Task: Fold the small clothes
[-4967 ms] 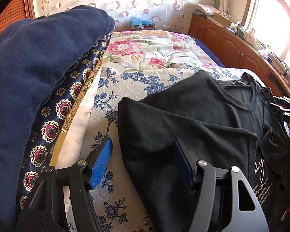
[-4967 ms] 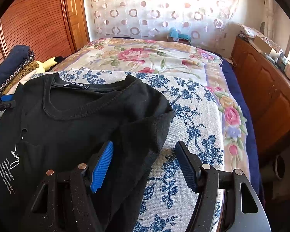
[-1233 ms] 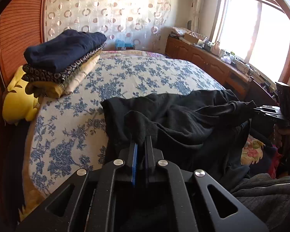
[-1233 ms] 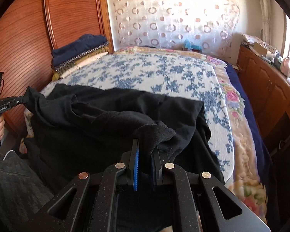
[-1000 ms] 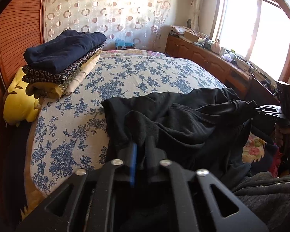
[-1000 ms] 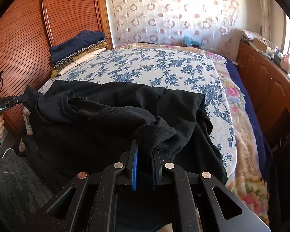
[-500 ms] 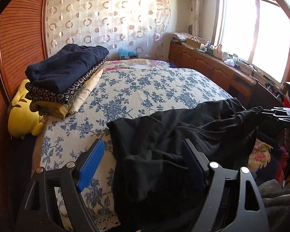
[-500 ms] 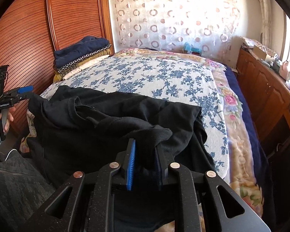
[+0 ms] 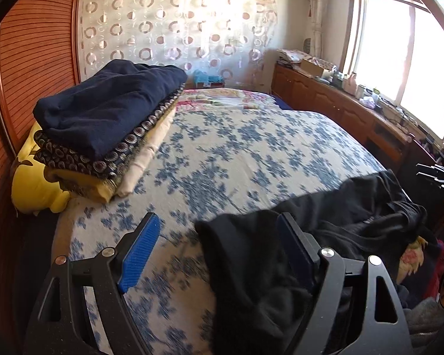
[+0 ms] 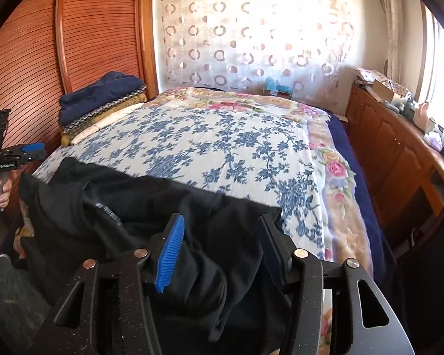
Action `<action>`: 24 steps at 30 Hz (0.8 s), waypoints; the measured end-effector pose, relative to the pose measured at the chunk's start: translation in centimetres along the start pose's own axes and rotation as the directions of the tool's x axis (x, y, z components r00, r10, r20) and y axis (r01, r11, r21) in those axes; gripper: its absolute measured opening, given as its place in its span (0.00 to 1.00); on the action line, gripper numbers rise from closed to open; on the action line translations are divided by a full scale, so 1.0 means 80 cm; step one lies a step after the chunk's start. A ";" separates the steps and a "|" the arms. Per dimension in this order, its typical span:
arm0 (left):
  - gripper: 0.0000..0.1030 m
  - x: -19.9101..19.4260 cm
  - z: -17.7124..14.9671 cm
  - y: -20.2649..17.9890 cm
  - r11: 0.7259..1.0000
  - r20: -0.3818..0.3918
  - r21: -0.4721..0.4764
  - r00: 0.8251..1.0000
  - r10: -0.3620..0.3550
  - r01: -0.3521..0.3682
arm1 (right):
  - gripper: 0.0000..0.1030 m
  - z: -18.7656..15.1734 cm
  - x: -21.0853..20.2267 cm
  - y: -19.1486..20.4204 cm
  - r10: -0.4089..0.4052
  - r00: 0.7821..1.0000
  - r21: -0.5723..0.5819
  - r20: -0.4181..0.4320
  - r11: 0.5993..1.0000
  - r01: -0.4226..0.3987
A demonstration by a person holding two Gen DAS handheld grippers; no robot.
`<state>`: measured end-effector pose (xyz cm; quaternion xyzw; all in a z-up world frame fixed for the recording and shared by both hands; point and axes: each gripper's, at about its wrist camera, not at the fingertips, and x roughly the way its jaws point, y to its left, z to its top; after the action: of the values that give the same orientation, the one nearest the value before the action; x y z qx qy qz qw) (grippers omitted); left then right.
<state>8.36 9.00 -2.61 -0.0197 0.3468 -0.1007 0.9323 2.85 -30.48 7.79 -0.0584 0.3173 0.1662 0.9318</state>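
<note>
Two sets of jaws: mine, one in each hand; both have just been opening.
Left gripper (image 9: 219, 254): jaws spread wide, nothing pinched; its left pad hangs over bare bedspread, its right pad over the garment's edge.
Right gripper (image 10: 222, 251): jaws partly parted; a bunched fold lies between them, and no pad visibly presses on it, so I read it as released.
Black T-shirt (image 10: 139, 204): lies crumpled across the near edge of the bed (image 10: 210, 139), part draped over the side.
Handling, judged: light, limp knit; it will sag and slide wherever unsupported, and cannot be pushed flat by one edge.
Where to take hold, judged: two outer corners of one hem or the shoulder seams, one per gripper, pinching a single layer, not the bunch.
Risk, judged: grabbing several layers at once would lock in the creases.
Folded stack (image 9: 106, 124): well apart, at the far left by the headboard.
</note>
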 end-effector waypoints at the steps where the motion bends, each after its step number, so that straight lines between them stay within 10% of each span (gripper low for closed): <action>1: 0.79 0.005 0.002 0.004 1.000 -0.009 -0.003 1.000 0.006 -0.006 | 0.56 0.001 0.009 -0.001 -0.007 1.000 0.001 -0.005 1.000 0.007; 24: 0.79 0.091 -0.012 0.018 1.000 -0.160 -0.018 0.987 0.000 -0.003 | 0.49 0.021 0.122 -0.045 -0.003 0.995 0.127 -0.105 0.992 0.017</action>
<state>13.36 9.00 -8.13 -0.0198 0.4214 -0.0982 0.9013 12.33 -30.83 3.19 -0.0086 0.3751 0.1374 0.9167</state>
